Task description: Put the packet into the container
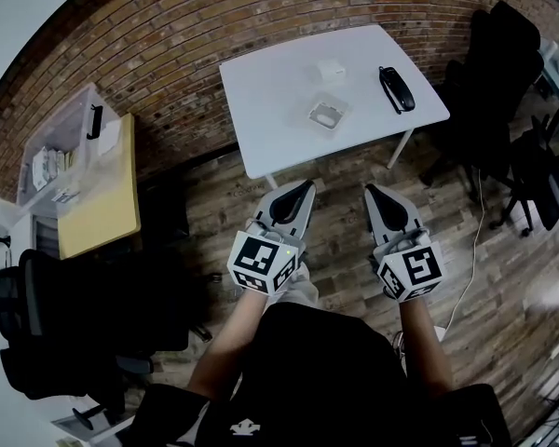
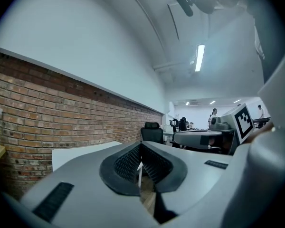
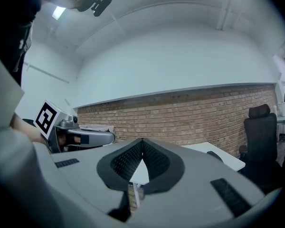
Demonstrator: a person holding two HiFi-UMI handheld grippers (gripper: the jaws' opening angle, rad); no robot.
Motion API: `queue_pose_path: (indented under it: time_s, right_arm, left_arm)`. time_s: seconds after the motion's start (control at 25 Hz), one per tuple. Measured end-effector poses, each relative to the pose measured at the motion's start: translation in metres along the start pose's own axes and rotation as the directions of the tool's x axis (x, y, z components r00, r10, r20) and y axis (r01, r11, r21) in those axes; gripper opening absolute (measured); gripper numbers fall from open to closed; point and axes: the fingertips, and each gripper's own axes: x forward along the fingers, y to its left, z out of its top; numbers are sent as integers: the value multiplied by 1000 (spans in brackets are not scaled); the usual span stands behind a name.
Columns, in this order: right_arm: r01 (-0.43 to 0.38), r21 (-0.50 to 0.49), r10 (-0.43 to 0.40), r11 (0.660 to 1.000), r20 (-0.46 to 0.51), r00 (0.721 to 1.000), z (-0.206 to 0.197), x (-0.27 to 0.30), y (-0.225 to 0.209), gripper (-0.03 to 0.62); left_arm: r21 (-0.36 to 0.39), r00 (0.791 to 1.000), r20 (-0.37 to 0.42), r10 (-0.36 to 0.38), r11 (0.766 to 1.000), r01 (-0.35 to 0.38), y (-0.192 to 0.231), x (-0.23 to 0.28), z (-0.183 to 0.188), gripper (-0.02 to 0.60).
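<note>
A small white packet (image 1: 332,69) lies on the white table (image 1: 270,110) toward its far side. Just in front of it stands a shallow clear container (image 1: 328,113). My left gripper (image 1: 298,186) and right gripper (image 1: 371,190) are held side by side over the wooden floor, short of the table's near edge. Both are shut with nothing between the jaws. In the left gripper view the left gripper (image 2: 140,146) points at the brick wall and the table (image 2: 80,156). In the right gripper view the right gripper (image 3: 142,141) also faces the table (image 3: 228,159). Neither gripper view shows the packet or the container.
A black handset (image 1: 396,88) lies on the table's right part. Black office chairs (image 1: 508,73) stand at the right, another chair (image 1: 37,324) at the lower left. A yellow-topped desk (image 1: 98,194) and a clear storage bin (image 1: 61,147) stand along the brick wall. A white cable (image 1: 470,268) runs over the floor.
</note>
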Motion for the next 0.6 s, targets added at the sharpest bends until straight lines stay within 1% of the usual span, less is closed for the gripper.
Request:
queue_pose_path:
  time_s: [0.4,0.6]
  right_arm:
    - [26,8,-26,1000,-5,1000,4,38,-10,5]
    - [29,6,-29,1000,5,1000,10,69,-13,5]
  left_arm:
    - [2,1000,-2,-20,1000,20,33,19,5,5]
    - [10,1000,4,-26,1000,26,60,30,11,6]
